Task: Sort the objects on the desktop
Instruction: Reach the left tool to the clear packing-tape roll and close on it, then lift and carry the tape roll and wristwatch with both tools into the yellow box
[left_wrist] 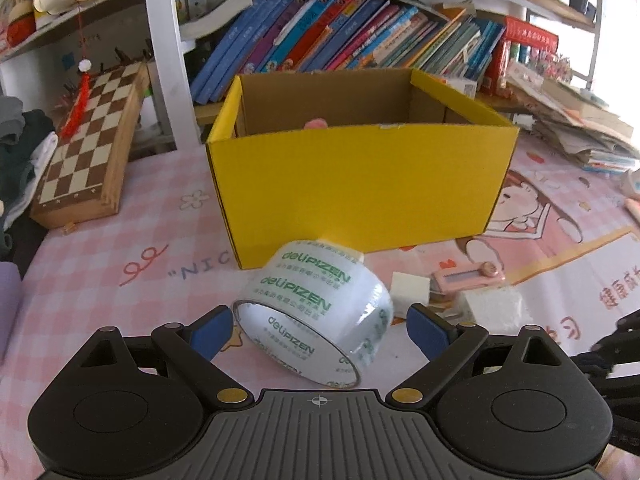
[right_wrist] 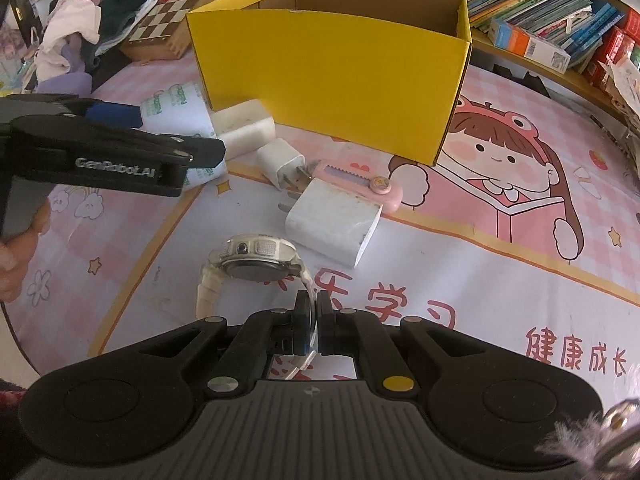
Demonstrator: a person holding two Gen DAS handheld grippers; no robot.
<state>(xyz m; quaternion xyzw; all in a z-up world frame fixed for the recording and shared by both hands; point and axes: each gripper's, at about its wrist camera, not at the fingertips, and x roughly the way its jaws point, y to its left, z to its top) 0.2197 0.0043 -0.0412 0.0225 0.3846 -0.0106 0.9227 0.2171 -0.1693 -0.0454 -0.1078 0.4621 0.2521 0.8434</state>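
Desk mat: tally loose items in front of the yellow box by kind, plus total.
Packing tape roll: 1
White plug-in chargers, one large and one small: 2
White block, kind unclear: 1
Pink utility knife: 1
White wristwatch: 1, strap in the right tongs
Total: 6

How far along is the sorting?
Early. A pink item already lies in the yellow box. Right tool is shut on the watch strap; left tool is open around the tape roll. Chargers and pink cutter remain.
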